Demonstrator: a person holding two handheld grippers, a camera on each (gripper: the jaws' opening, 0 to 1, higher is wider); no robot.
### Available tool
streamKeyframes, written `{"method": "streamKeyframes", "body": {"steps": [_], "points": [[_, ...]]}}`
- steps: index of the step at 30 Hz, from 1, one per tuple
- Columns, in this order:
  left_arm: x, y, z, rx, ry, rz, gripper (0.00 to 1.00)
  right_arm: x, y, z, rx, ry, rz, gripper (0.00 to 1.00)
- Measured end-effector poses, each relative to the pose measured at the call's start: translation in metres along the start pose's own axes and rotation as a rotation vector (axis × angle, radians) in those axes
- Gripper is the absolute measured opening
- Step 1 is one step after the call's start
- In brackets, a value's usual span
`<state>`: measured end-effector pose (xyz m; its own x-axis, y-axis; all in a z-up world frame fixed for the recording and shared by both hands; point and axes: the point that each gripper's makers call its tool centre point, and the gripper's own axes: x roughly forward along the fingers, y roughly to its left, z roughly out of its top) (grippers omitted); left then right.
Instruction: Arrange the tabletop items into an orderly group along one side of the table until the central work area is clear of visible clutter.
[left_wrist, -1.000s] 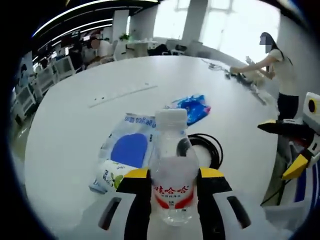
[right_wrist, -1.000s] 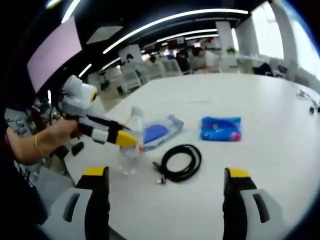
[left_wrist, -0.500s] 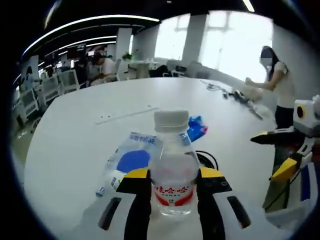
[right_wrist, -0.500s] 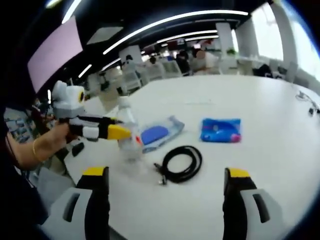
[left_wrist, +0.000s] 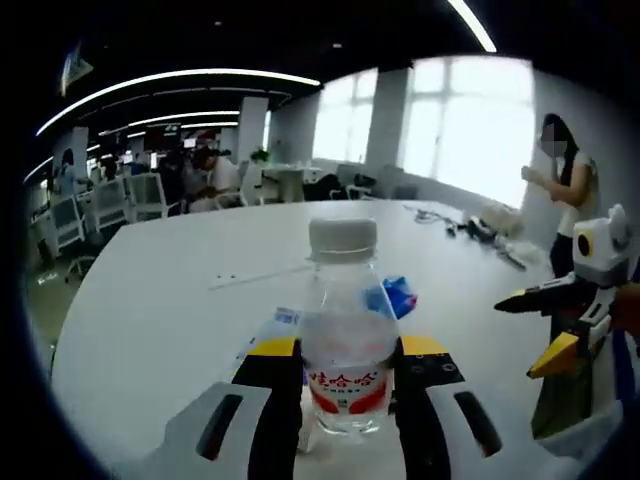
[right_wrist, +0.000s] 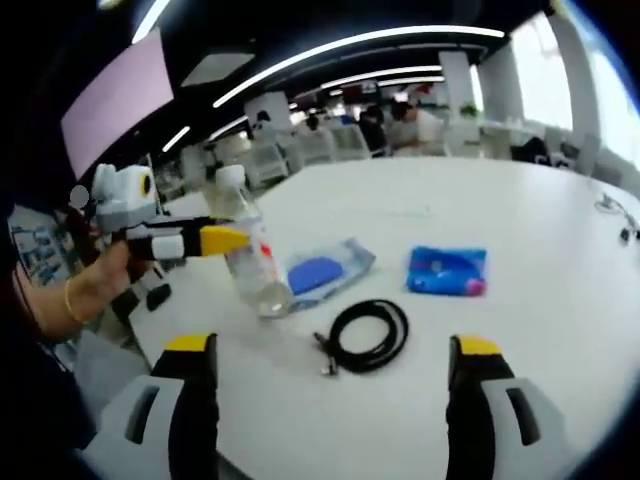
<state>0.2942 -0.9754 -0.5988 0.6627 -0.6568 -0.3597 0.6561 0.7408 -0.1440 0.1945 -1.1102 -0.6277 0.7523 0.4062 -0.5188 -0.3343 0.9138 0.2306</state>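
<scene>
Between my left gripper's (left_wrist: 345, 375) yellow-tipped jaws sits the water bottle (left_wrist: 345, 340), clamped tight around its red-labelled waist, white cap up top. And it's off the table now! A second ago its base was still down by the packets; in the right gripper view the bottle (right_wrist: 250, 260) hangs clear above the white round table (right_wrist: 560, 330), tilted a little, carried out toward the near-left edge. That's the first piece of clutter leaving the middle, I'd say, and it wants a spot along the side.

My right gripper (right_wrist: 330, 400) is spread wide and holding nothing, hovering low over the near edge of the table.

Left behind in the work area: the clear packet with a blue oval (right_wrist: 325, 270), just beside where the bottle hangs; the black coiled cable (right_wrist: 370, 335) in front of it; and the blue wipes pack (right_wrist: 447, 270) off to the right, apart from the rest. All three need moving yet.

Watch the left edge: chairs crowd beyond it, so I'd judge the bottle has to set down well inside the rim. Across the table a person (left_wrist: 560, 180) stands at the far side by some loose cables, well away from my things.
</scene>
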Motion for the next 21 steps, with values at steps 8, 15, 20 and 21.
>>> {"method": "streamKeyframes", "body": {"steps": [8, 15, 20, 21], "points": [[-0.014, 0.014, 0.018, 0.03, -0.074, 0.028, 0.32, 0.003, 0.005, 0.001, -0.017, 0.003, 0.01, 0.94], [-0.026, 0.031, 0.034, 0.024, -0.119, 0.058, 0.32, 0.006, 0.008, 0.003, -0.025, 0.006, 0.014, 0.94], [-0.033, 0.046, 0.044, 0.018, -0.147, 0.092, 0.32, 0.007, 0.009, 0.004, -0.029, 0.008, 0.016, 0.94], [-0.034, 0.049, 0.045, 0.016, -0.151, 0.099, 0.32, 0.008, 0.01, 0.005, -0.029, 0.009, 0.017, 0.94]]}}
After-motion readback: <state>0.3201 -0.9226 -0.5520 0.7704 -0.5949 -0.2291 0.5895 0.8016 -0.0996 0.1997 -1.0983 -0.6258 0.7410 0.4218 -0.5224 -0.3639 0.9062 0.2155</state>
